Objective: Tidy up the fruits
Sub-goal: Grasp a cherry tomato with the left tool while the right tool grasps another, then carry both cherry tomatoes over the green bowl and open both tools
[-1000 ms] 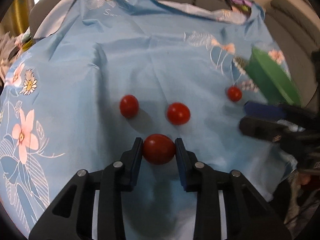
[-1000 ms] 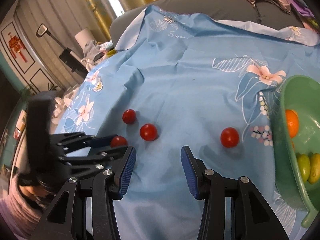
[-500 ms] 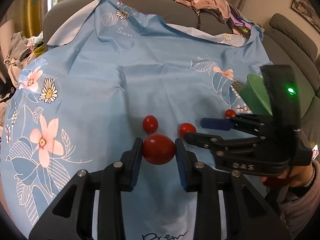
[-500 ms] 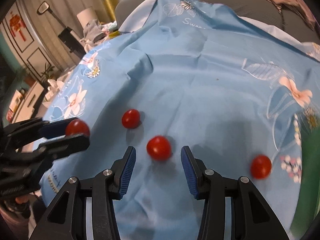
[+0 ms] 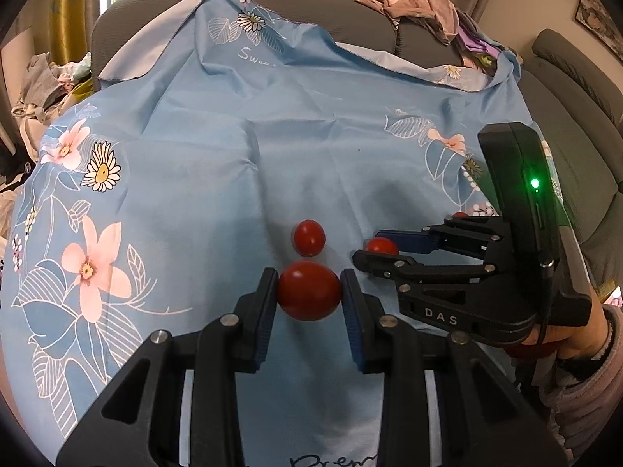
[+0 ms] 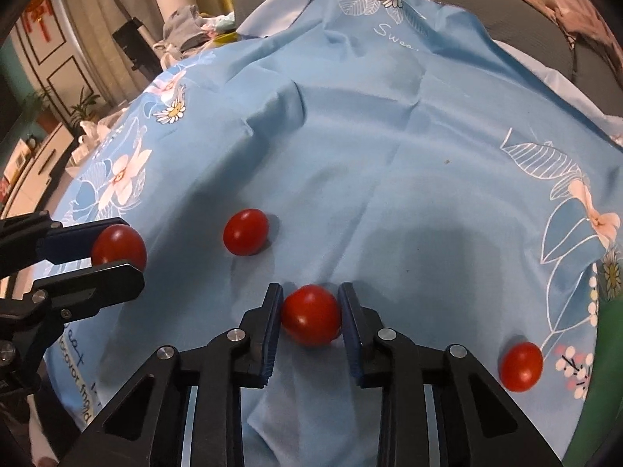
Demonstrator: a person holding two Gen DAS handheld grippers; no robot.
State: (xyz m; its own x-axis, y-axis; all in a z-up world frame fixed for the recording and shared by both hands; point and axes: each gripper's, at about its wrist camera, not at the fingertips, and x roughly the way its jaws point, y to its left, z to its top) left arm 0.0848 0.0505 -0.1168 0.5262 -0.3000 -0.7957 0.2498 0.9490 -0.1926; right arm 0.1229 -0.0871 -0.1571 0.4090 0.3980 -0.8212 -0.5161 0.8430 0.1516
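- Grey sofa (image 5: 362,19) draped in a light blue flowered cloth (image 5: 241,163), gold curtains (image 5: 70,11) upper left.
- Left gripper (image 5: 309,292) clamps a small red tomato (image 5: 309,290), low centre.
- Right gripper (image 6: 309,317) is closed on a second red tomato (image 6: 310,320) lying on the cloth.
- Two loose red tomatoes: middle left (image 6: 245,231) and lower right (image 6: 521,366).
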